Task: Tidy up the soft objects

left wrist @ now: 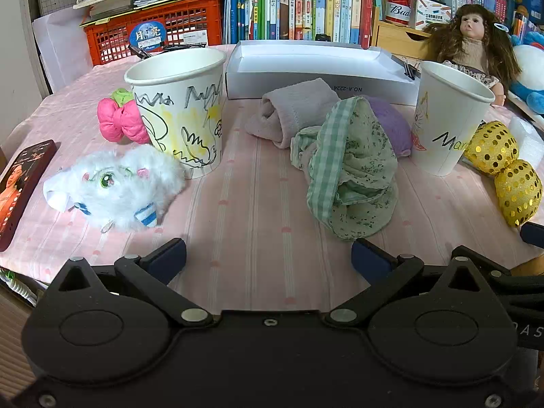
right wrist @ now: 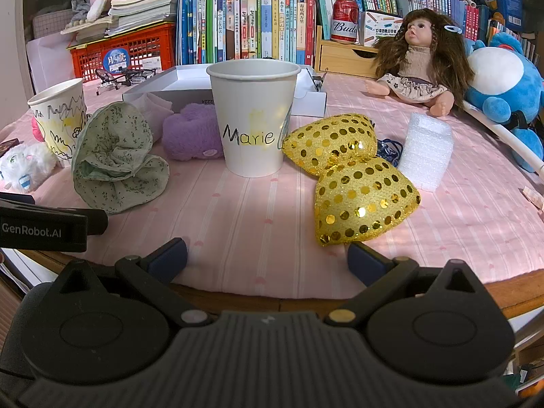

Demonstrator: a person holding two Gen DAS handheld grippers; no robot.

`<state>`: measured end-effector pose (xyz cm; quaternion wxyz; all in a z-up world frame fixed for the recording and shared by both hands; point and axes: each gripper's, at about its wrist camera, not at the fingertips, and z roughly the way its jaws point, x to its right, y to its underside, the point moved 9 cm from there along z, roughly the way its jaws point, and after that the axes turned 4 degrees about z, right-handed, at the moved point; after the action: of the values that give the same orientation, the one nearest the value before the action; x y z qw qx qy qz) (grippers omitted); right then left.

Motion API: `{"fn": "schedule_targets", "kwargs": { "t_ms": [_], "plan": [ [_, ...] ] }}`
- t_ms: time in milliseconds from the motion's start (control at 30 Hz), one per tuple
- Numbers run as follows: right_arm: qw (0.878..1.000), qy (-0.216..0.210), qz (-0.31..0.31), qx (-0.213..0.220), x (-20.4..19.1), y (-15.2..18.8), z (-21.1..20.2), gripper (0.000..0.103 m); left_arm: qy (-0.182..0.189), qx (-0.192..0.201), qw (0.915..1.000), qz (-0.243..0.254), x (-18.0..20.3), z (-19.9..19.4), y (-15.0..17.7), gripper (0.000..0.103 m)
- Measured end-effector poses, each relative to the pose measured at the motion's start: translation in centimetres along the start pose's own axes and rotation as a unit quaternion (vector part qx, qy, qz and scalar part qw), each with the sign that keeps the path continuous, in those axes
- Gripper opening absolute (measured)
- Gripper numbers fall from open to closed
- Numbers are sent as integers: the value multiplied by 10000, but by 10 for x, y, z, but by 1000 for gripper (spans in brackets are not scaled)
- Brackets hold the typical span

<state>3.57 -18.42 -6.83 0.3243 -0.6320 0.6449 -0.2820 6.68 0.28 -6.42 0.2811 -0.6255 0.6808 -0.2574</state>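
L tongs (left wrist: 268,258) spread wide, nothing between; R tongs (right wrist: 267,256) same, empty. Both low over near edge of bench (right wrist: 258,224) (pink striped cloth). Green cloth (left wrist: 350,173) just ahead of L tongs; gold sequin bow (right wrist: 353,176) just ahead of R. Behind: "Marie" cup (right wrist: 253,119), upright, purple plush (right wrist: 190,132) beside it. White box (left wrist: 316,68) farther back.

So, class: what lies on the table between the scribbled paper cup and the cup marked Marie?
A rolled grey sock, a crumpled green cloth and a purple plush, clearest in the left wrist view.
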Motion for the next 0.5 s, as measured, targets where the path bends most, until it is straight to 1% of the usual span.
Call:
{"fn": "schedule_targets", "kwargs": {
  "t_ms": [500],
  "plan": [
    [10000, 2, 1, -3, 0, 0, 0, 103, -1, 18, 10000, 6, 0, -1, -1, 103]
  ]
}}
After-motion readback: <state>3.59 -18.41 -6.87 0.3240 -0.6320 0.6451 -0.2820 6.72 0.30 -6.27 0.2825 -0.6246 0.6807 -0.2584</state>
